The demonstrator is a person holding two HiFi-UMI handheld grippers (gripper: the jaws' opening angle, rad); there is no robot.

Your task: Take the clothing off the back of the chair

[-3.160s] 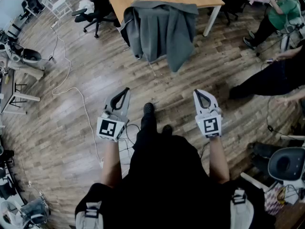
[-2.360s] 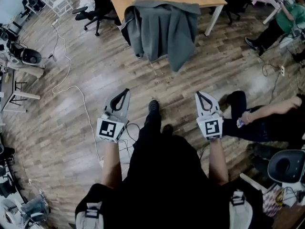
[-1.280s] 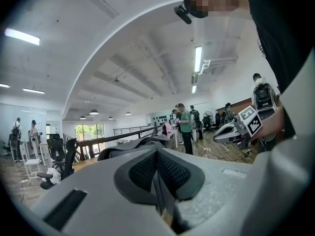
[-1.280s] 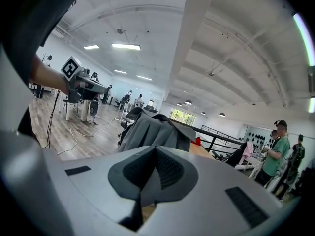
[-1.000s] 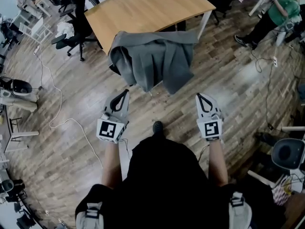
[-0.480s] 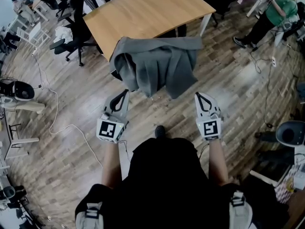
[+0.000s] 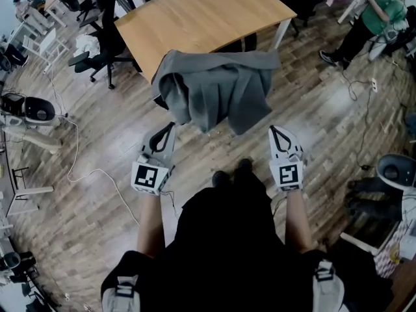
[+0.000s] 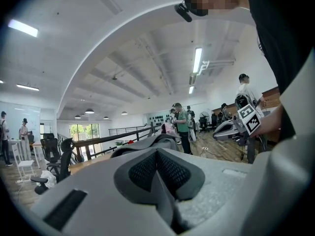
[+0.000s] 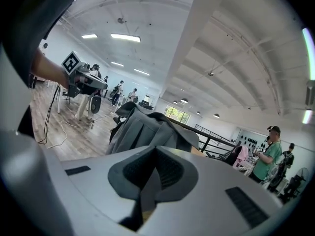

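A grey garment [image 7: 218, 90] hangs over the back of a chair, which it hides almost entirely, in front of a wooden table [image 7: 195, 15]. My left gripper [image 7: 170, 126] is shut and empty, its tip just short of the garment's lower left edge. My right gripper [image 7: 277, 130] is also shut and empty, a little right of and below the garment's right hem. In the left gripper view the garment [image 8: 147, 142] shows just past the shut left gripper [image 8: 157, 152]. The right gripper view has the garment [image 9: 140, 128] beyond the shut right gripper [image 9: 156, 149].
Black office chairs [image 7: 107, 28] stand left of the table. A white cable [image 7: 78, 168] trails over the wooden floor at the left. A person in a green top [image 7: 380, 12] sits at the far right. A round grey chair seat [image 7: 393, 169] is at the right edge.
The person has walked up to the chair, so the garment now lies close in front of both grippers. Both grippers stay shut and level.
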